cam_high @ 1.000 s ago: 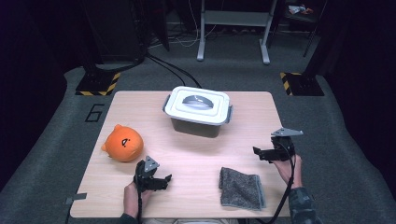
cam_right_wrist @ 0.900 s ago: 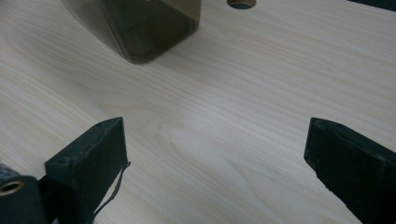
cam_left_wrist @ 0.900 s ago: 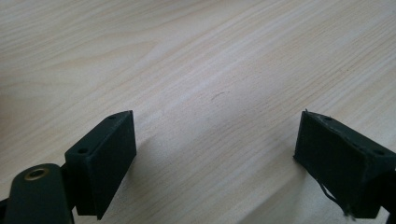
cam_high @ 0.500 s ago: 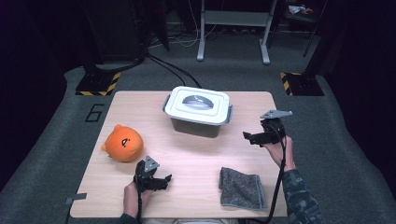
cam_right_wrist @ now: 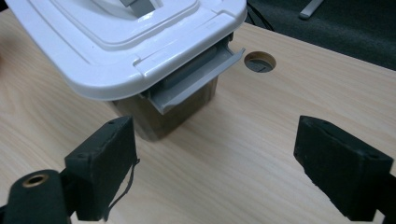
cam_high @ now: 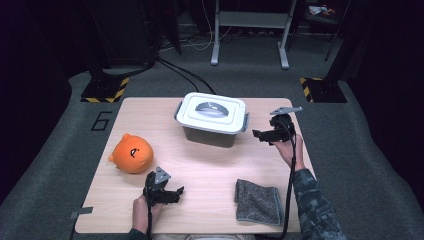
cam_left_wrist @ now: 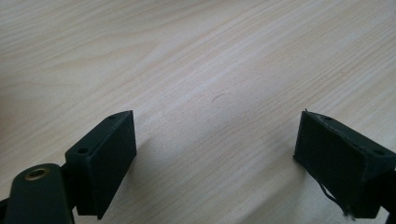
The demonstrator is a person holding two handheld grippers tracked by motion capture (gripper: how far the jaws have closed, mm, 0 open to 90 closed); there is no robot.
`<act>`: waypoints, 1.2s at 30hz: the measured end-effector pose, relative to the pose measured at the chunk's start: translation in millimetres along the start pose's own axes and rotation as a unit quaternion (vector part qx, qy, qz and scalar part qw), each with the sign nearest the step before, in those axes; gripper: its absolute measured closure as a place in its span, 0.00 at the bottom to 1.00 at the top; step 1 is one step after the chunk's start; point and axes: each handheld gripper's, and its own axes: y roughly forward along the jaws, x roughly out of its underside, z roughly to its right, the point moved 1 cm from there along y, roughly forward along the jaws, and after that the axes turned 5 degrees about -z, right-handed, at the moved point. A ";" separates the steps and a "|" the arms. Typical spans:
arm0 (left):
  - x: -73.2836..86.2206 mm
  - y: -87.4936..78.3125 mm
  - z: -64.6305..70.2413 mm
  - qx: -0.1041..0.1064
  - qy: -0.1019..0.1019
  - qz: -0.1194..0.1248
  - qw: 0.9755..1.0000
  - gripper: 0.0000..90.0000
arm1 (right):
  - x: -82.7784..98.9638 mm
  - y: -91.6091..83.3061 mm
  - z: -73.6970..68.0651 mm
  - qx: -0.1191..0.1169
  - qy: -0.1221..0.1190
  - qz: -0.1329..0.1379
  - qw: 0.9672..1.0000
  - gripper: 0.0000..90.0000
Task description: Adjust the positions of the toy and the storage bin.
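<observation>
A grey box with a white lid [cam_high: 212, 119] stands at the middle back of the wooden table [cam_high: 210, 165]. My right gripper [cam_high: 259, 134] is open just to the right of the box, jaws pointing at its side. In the right gripper view the box [cam_right_wrist: 126, 51] is close ahead, its grey side latch [cam_right_wrist: 196, 84] just beyond the open jaws [cam_right_wrist: 215, 163]. My left gripper [cam_high: 175, 192] rests open near the front edge, with bare wood between its jaws [cam_left_wrist: 215, 163]. An orange plush toy [cam_high: 132, 153] sits at the left. A grey cloth [cam_high: 258, 201] lies at the front right.
A round cable hole [cam_right_wrist: 260, 61] is in the tabletop beyond the box's corner. Dark carpet [cam_high: 75, 130] surrounds the table, with a metal stand [cam_high: 250, 35] and cables behind it. The person's sleeve [cam_high: 312, 205] comes in beside the cloth.
My right gripper has moved left and forward from the table's right edge to the box's right side. The left gripper has stayed put.
</observation>
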 end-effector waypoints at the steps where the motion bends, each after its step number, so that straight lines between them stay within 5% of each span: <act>1: 0.0 0.0 0.0 0.000 0.000 0.000 1.000 0.14 | -1.0 1.9 0.8 -0.001 0.001 0.003 1.000 0.16; 21: 0.1 0.1 0.5 0.001 -0.003 0.000 1.000 0.14 | -30.4 43.5 -5.2 -0.005 0.012 -0.006 1.000 0.64; 36: 0.1 0.1 0.5 0.001 -0.003 0.001 1.000 0.14 | -29.2 54.5 -5.2 -0.010 0.033 -0.017 0.999 0.80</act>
